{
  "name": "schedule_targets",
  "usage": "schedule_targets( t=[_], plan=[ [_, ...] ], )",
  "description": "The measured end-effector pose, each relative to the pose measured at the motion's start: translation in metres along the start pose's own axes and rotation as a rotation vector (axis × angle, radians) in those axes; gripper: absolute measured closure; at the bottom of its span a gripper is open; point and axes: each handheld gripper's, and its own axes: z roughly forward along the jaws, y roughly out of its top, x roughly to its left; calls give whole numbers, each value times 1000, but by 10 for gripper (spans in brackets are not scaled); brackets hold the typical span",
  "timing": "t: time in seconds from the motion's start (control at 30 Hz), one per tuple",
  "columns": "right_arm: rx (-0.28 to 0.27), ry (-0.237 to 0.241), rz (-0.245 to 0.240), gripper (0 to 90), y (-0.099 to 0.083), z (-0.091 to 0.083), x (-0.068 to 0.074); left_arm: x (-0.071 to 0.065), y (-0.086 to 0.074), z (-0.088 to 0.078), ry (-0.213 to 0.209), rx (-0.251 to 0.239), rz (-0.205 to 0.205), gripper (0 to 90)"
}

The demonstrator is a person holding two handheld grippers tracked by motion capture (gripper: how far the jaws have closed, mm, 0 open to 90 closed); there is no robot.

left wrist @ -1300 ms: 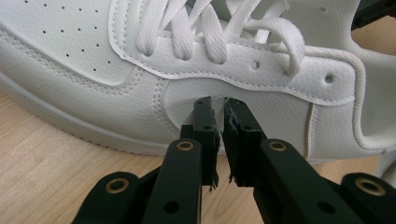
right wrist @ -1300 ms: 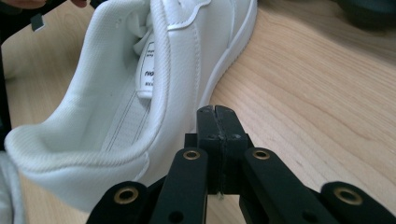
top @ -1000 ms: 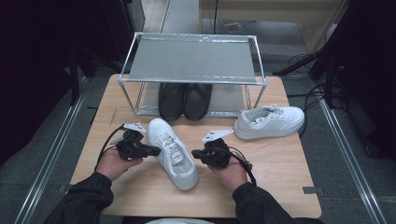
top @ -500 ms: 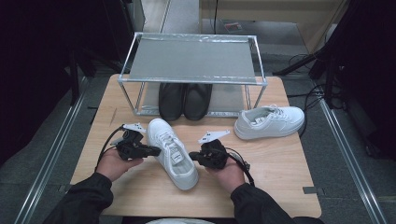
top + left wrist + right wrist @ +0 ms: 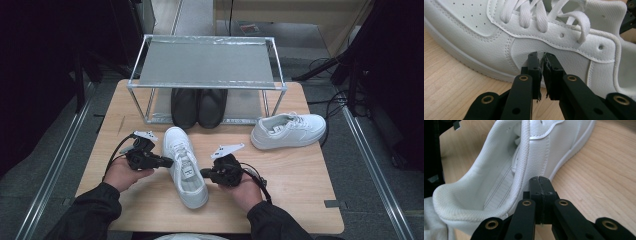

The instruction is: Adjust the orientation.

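On the wooden tabletop (image 5: 300, 175), near centre: one white sneaker (image 5: 184, 165), toe pointing far, heel toward the person, sole flat on the wood. Laces and perforated toe panel visible in the left gripper view; mesh collar lining and insole visible in the right gripper view.

Left gripper (image 5: 165, 161): held in the left hand (image 5: 122, 172), pointing right at the sneaker's left side. Fingers (image 5: 534, 66) nearly closed, a thin slit between them, gripping nothing; tips touch or sit just beside the side panel below the eyelets.

Right gripper (image 5: 205, 173): held in the right hand (image 5: 245, 192), pointing left at the sneaker's right side near the heel. Fingers (image 5: 535, 187) closed flat together, gripping nothing; tips just beside the quarter, under the collar edge.

Far right of tabletop: second white sneaker (image 5: 288, 130), lying sideways, toe to the right, well apart from both grippers.

Far centre: metal rack (image 5: 207, 65) with a grey upper shelf; on the lower level, a pair of black shoes (image 5: 198, 106), side by side, toes toward the person.

Near edge: dark sleeves on both forearms.
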Motion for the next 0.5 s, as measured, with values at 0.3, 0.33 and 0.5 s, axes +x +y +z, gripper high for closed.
schedule_targets(
  t=[0.3,0.33,0.5],
  plan=[
    [33,33,-31,900,-5,-1,15,-5,3,3,-12,21,17,863],
    [37,38,-32,900,-6,-2,17,-7,4,4,-10,21,24,863],
    [42,40,-34,900,-8,-3,19,-9,7,7,-3,20,45,862]
  ],
)
